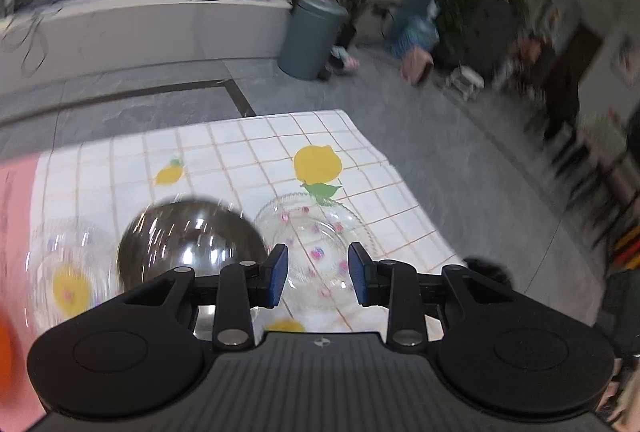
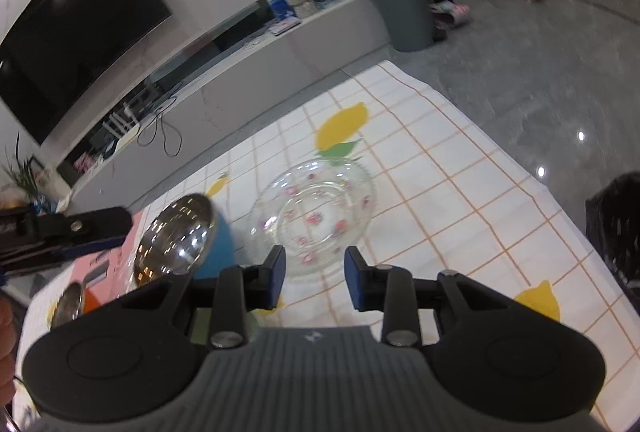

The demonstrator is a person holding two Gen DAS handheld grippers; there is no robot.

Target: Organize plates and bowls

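Note:
A clear glass plate with pink flower dots [image 1: 316,232] [image 2: 316,208] lies on the lemon-print tablecloth [image 1: 240,148] [image 2: 460,184]. A steel bowl with a blue outside [image 1: 188,236] [image 2: 180,232] stands to its left. A second clear glass dish [image 1: 68,268] lies further left. My left gripper [image 1: 318,274] is open and empty, above the near edge of the flowered plate. My right gripper [image 2: 315,278] is open and empty, just short of the same plate. The left gripper's fingers [image 2: 80,232] show at the left in the right wrist view.
A small steel bowl [image 2: 68,302] and an orange object [image 2: 94,302] sit at the table's left, on a pink mat [image 1: 16,200]. A dark basket [image 2: 616,224] stands off the right edge. A grey bin [image 1: 310,36] and a TV bench [image 2: 240,48] lie beyond.

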